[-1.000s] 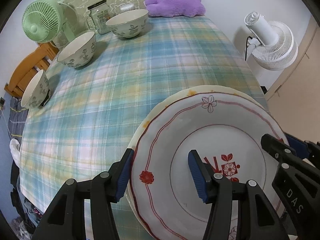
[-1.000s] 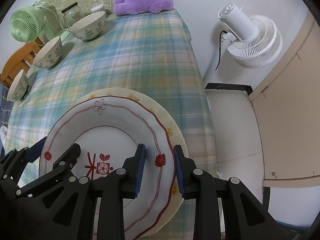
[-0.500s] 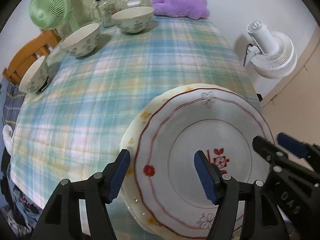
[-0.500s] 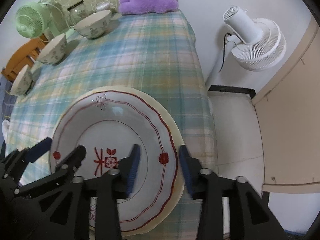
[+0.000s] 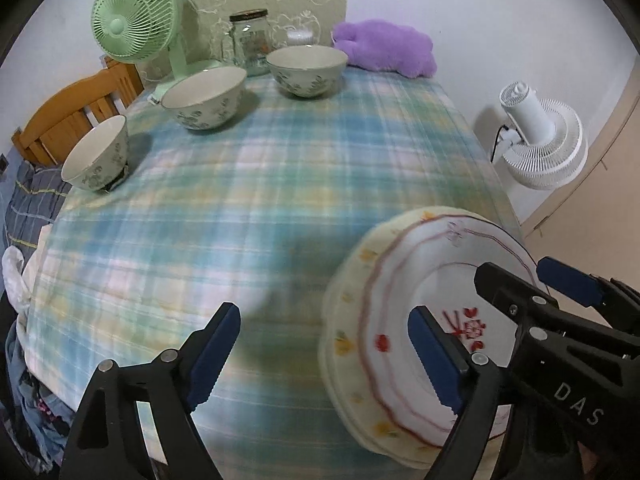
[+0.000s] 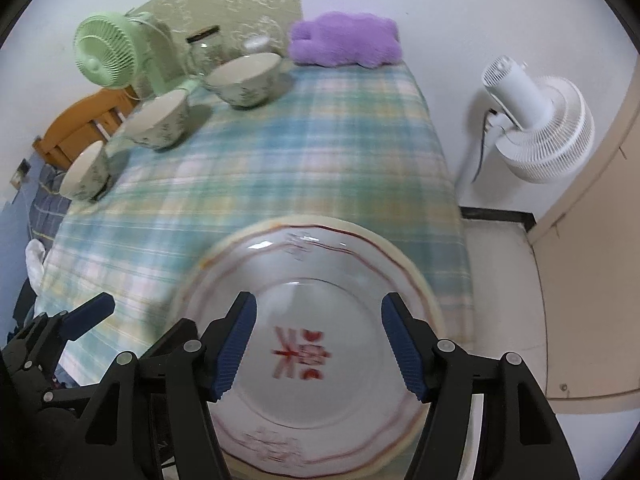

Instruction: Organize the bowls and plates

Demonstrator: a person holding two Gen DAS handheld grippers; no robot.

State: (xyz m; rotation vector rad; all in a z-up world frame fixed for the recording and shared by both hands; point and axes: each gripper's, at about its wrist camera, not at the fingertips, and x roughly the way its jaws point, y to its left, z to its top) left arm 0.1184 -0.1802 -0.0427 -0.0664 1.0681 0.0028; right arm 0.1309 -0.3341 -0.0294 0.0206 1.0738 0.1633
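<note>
Stacked plates [image 6: 316,280] on tablecloth [image 6: 280,152], beneath open right hand-held gripper [image 6: 320,344]

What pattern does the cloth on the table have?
The tablecloth has a plaid check of green, blue, yellow and white, clearest in the left wrist view.

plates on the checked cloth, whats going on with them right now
A person with a gripper in each hand has just let go of the plates: a red-patterned plate sits on a yellow-flowered one at the near edge of the table. The left gripper and right gripper have just been opening and hold nothing now. Three bowls stand apart, unstacked, at the far side near the green fan.
</note>
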